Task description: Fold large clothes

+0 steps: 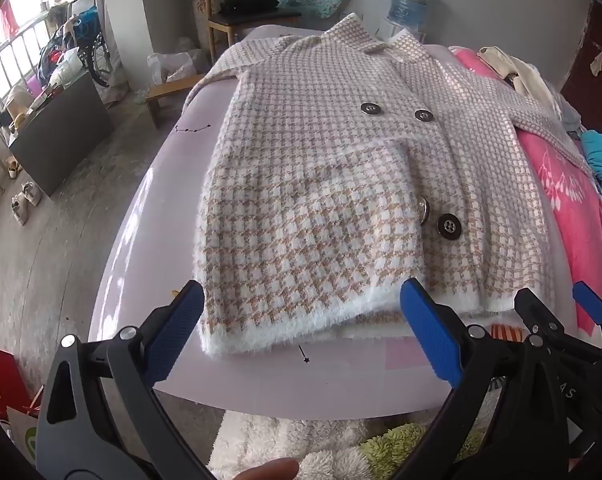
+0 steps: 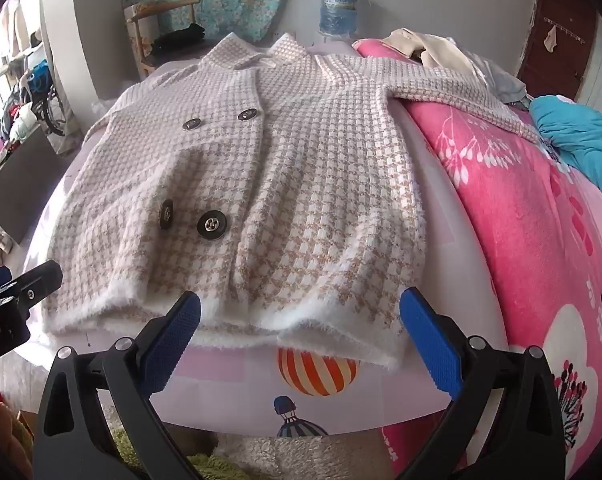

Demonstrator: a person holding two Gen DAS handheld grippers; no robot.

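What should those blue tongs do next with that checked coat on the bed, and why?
Probably reach out and grip the right sleeve, to fold it across the body. The coat lies flat and buttoned, but that sleeve trails onto the pink blanket. Both the left tongs and the right tongs are open and empty, just short of the white hem.

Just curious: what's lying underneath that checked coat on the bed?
Under the checked coat lies a pale lilac sheet, with a striped balloon print peeking out below the hem. Anything further under is covered.
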